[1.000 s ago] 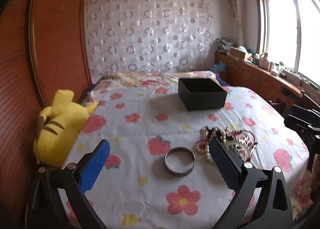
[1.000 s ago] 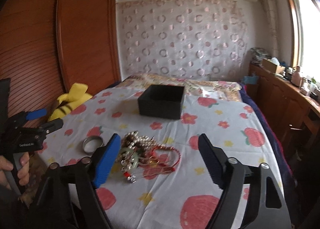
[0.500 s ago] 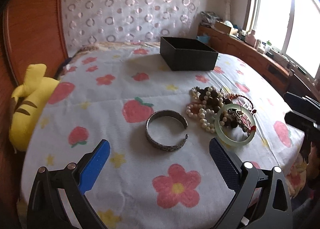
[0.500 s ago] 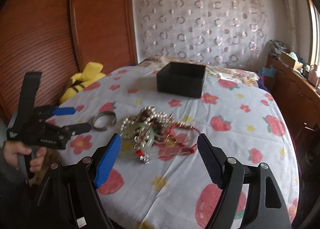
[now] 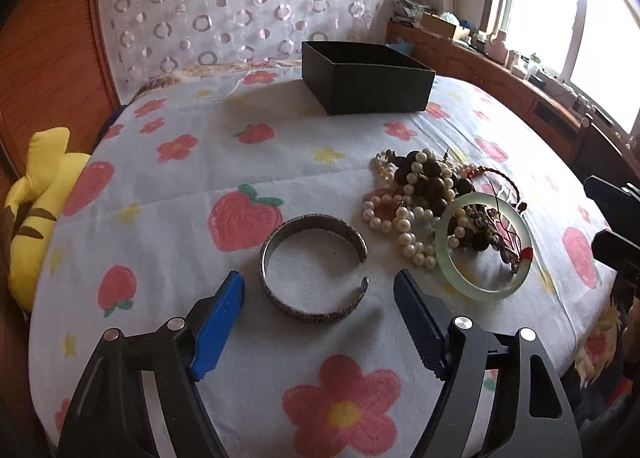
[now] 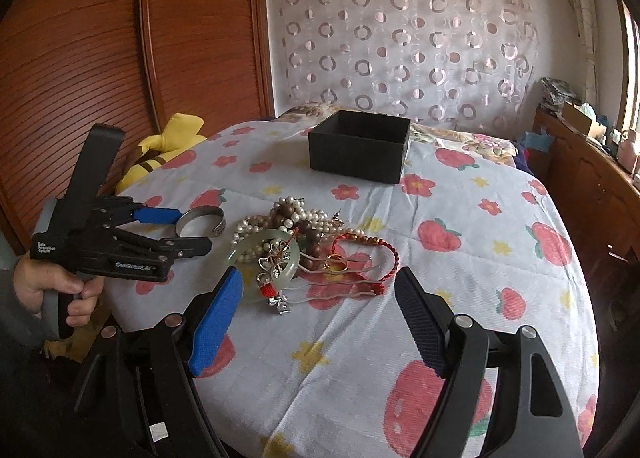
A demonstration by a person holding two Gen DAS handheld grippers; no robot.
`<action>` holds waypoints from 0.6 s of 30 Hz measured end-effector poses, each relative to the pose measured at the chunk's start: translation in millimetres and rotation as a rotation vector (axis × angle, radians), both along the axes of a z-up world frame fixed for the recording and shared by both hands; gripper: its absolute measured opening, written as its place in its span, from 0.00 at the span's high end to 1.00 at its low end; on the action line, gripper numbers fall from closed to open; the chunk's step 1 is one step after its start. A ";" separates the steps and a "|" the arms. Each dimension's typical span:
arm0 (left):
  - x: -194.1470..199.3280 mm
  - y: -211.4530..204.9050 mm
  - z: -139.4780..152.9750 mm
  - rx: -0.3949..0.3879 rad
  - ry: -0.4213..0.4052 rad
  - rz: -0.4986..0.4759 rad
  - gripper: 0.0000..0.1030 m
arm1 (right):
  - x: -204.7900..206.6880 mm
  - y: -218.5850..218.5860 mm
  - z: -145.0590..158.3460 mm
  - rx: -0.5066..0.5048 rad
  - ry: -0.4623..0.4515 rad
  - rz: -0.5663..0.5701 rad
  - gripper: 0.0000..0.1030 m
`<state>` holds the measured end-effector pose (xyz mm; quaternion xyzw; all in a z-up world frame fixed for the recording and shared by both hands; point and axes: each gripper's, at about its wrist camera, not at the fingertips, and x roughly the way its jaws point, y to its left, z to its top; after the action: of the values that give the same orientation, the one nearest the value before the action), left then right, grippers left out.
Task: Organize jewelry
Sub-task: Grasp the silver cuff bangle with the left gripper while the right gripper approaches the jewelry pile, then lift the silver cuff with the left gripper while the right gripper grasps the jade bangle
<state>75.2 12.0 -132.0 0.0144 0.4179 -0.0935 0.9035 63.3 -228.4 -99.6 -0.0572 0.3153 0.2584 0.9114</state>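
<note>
left hand-held gripper (image 5: 319, 290) wide open around silver cuff (image 5: 313, 266) on bed (image 5: 160, 218), gripping nothing. right hand-held gripper (image 6: 319, 290) wide open, empty, near jewelry pile (image 6: 304, 242). black box (image 6: 360, 144) beyond.

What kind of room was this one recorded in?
Most likely a home bedroom: a bed under a strawberry-print sheet, a wooden wardrobe beside it, and a plush toy at its edge.

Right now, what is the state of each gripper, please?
Left gripper: open, holding nothing, fingers either side of the silver cuff.
Right gripper: open, holding nothing.
</note>
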 end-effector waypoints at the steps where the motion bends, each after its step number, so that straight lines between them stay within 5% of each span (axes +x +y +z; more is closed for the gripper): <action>1: -0.2 0.7 -0.3 0.000 -0.003 -0.001 0.31 | 0.3 0.2 -1.0 -0.002 0.003 0.003 0.22; 6: 0.4 0.6 -0.2 0.021 -0.026 -0.004 0.49 | 1.1 8.1 -8.9 -0.013 0.024 0.028 0.22; 18: -21.9 22.1 9.8 -0.046 -0.079 0.030 0.49 | 7.6 45.7 -20.4 -0.070 0.035 0.185 0.22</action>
<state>53.3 34.1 -122.2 -0.0088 0.3797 -0.0890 0.9208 70.9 -182.6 -120.0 -0.1134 0.3335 0.3313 0.8753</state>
